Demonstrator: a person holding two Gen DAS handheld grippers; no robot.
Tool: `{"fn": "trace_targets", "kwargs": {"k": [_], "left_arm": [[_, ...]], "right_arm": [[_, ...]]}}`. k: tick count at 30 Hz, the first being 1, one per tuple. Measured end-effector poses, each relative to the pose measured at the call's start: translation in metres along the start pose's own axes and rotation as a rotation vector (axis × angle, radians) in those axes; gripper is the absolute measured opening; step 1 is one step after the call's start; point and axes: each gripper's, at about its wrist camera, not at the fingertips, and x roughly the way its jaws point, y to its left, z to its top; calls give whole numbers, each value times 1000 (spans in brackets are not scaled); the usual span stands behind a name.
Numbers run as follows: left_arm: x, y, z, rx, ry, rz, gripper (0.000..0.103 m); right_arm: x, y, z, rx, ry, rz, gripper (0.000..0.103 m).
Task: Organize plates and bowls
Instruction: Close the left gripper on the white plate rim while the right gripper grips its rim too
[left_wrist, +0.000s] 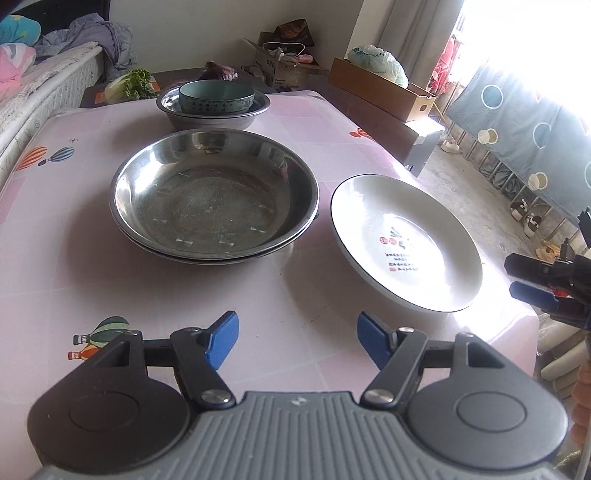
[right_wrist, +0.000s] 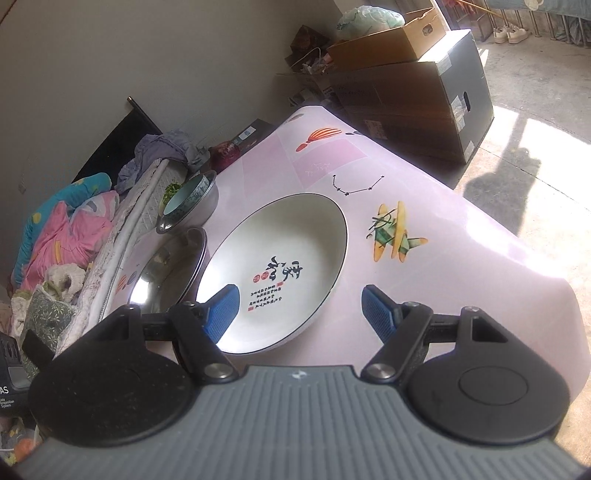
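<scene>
Two stacked steel plates (left_wrist: 214, 199) (right_wrist: 166, 266) lie mid-table. To their right, near the table's right edge, lies a white plate (left_wrist: 406, 240) (right_wrist: 277, 258) with a dark rim and printed characters. At the back, a teal bowl (left_wrist: 216, 96) (right_wrist: 188, 195) sits inside a steel bowl (left_wrist: 212, 116) (right_wrist: 201, 210). My left gripper (left_wrist: 297, 339) hovers open over bare cloth in front of the steel plates, holding nothing. My right gripper (right_wrist: 299, 310) (left_wrist: 511, 277) is open beside the white plate's near edge, its left pad over the plate and its right pad over the table.
The table (left_wrist: 74, 258) wears a pink cloth with balloon prints. A bed with bedding (right_wrist: 66, 229) runs along its left side. Vegetables (left_wrist: 133, 85) and cardboard boxes (left_wrist: 380, 88) stand behind and to the right. Bare floor (right_wrist: 535, 155) lies past the right edge.
</scene>
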Motion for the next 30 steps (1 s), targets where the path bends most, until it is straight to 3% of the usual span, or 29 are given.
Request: {"fn": "trace_targets", "kwargs": {"k": [10, 15, 17, 20, 23, 30], "left_arm": [[19, -23, 17, 45, -65, -63, 68], [35, -25, 23, 35, -56, -72, 56], [41, -25, 25, 33, -52, -75, 47], [52, -27, 27, 33, -31, -89, 34], [60, -26, 28, 25, -19, -111, 28], [74, -22, 30, 1, 0, -136, 27]], "right_arm": [[12, -19, 11, 40, 8, 10, 73], [34, -23, 20, 54, 19, 10, 72], [46, -26, 26, 56, 24, 3, 70], [62, -33, 35, 55, 36, 0, 64], [76, -39, 43, 58, 49, -3, 55], [105, -47, 60, 60, 86, 45, 34]]}}
